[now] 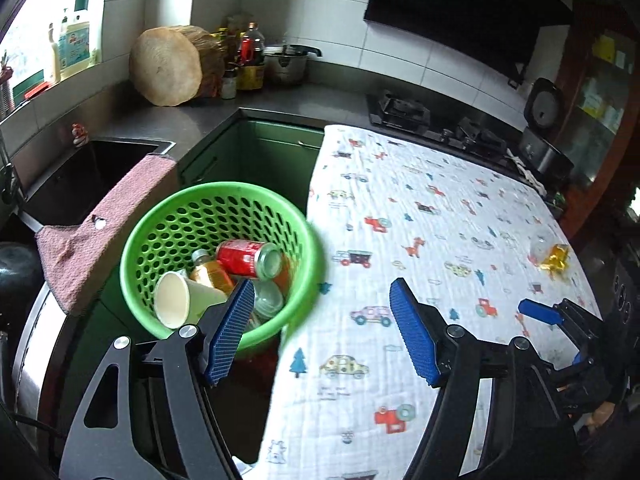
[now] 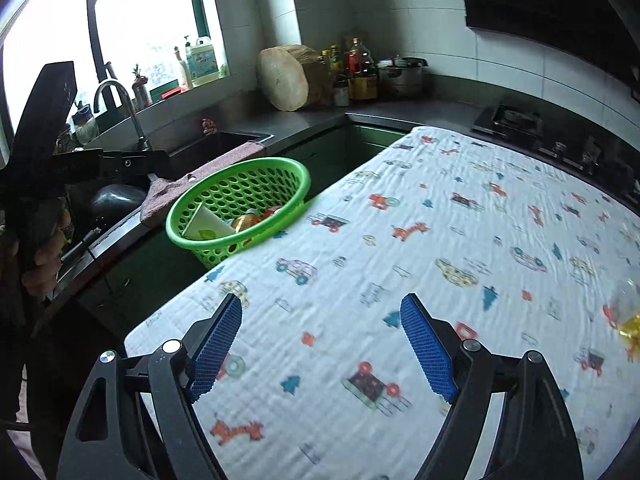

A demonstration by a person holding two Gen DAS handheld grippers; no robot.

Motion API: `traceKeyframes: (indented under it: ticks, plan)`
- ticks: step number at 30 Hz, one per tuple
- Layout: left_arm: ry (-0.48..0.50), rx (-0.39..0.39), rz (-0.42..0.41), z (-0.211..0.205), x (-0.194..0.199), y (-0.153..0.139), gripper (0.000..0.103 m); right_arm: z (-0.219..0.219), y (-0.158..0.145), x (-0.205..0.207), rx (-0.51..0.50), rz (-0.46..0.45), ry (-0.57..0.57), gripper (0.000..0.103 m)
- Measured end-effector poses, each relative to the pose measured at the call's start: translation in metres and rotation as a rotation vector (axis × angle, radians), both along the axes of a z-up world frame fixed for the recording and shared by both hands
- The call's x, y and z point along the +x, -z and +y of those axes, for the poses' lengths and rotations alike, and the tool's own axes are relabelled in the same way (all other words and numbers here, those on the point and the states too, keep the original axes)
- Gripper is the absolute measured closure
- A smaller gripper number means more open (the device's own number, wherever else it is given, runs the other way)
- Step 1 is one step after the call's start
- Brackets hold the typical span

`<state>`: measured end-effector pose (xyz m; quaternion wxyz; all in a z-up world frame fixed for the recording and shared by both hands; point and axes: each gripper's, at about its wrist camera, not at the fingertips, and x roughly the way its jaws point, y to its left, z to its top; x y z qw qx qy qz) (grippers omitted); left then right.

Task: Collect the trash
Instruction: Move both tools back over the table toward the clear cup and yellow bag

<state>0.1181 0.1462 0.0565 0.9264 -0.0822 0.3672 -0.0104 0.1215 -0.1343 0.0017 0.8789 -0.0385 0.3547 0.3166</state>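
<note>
A green perforated basket [image 1: 192,220] stands off the table's left edge. It holds a red can [image 1: 250,258], a paper cup [image 1: 180,300], a small bottle [image 1: 210,274] and a clear container [image 1: 268,300]. My left gripper [image 1: 324,328] is open and empty, its left finger over the basket's near rim. On the far right of the patterned cloth [image 1: 420,208] lies a clear-and-gold wrapper [image 1: 550,254]. My right gripper [image 2: 322,344] hangs open over the cloth [image 2: 440,220] with nothing between its pads. The basket [image 2: 240,188] is up to its left and the wrapper [image 2: 628,316] is at the right edge.
A sink [image 1: 92,172] with a pink towel [image 1: 100,232] over its rim sits left of the basket. At the back are a wooden block [image 1: 168,66], bottles [image 1: 250,52] and a pot [image 1: 286,64]. A stove [image 1: 404,112] borders the table behind. A hand [image 2: 44,256] shows at far left.
</note>
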Motion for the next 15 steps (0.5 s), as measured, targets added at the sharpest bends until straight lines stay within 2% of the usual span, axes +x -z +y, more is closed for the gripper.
traceKeyframes:
  ticks: [8, 15]
  plan:
    - [0.171, 0.003, 0.007, -0.081, 0.015, 0.007, 0.031, -0.095, 0.004, -0.009, -0.064, -0.026, 0.202, 0.023]
    - [0.255, 0.001, 0.038, -0.128, 0.03, 0.019, 0.03, -0.171, 0.02, -0.004, -0.075, 0.0, 0.369, 0.022]
